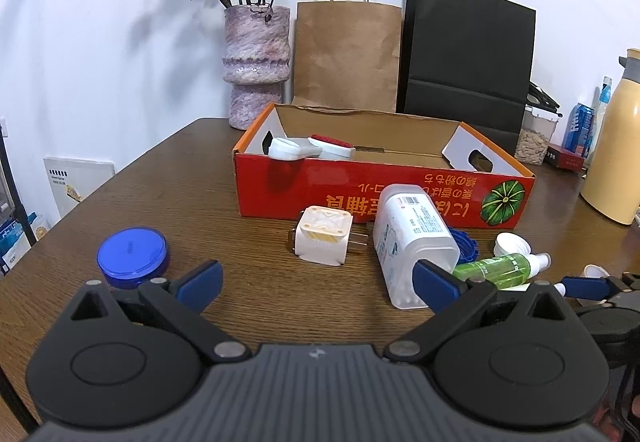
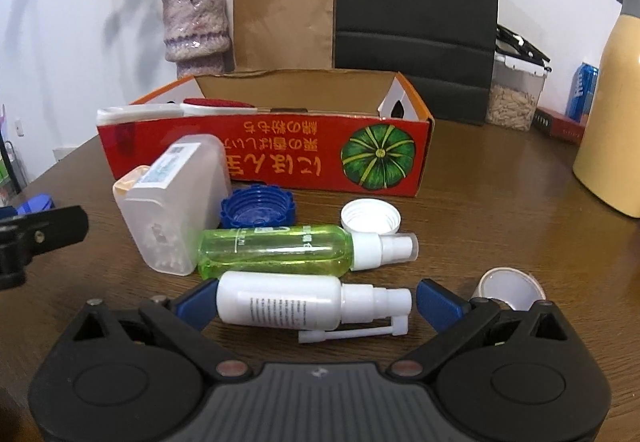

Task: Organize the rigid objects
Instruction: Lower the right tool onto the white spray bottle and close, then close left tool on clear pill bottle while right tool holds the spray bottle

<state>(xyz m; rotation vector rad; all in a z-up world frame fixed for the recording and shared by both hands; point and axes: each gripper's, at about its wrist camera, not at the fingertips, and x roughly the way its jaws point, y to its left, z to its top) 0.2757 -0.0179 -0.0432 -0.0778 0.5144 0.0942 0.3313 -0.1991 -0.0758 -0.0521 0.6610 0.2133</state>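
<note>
White spray bottle (image 2: 296, 302) lies on worktop (image 2: 480, 201) between spread fingers of right tool (image 2: 316, 304), left tool (image 1: 316, 282) open, empty; risk: round body rolls or nozzle arm snags on closing.

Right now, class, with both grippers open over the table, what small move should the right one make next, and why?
Probably close the right gripper on the white spray bottle. The bottle lies sideways on the table between the open jaws, and the red box behind it has room inside.
</note>
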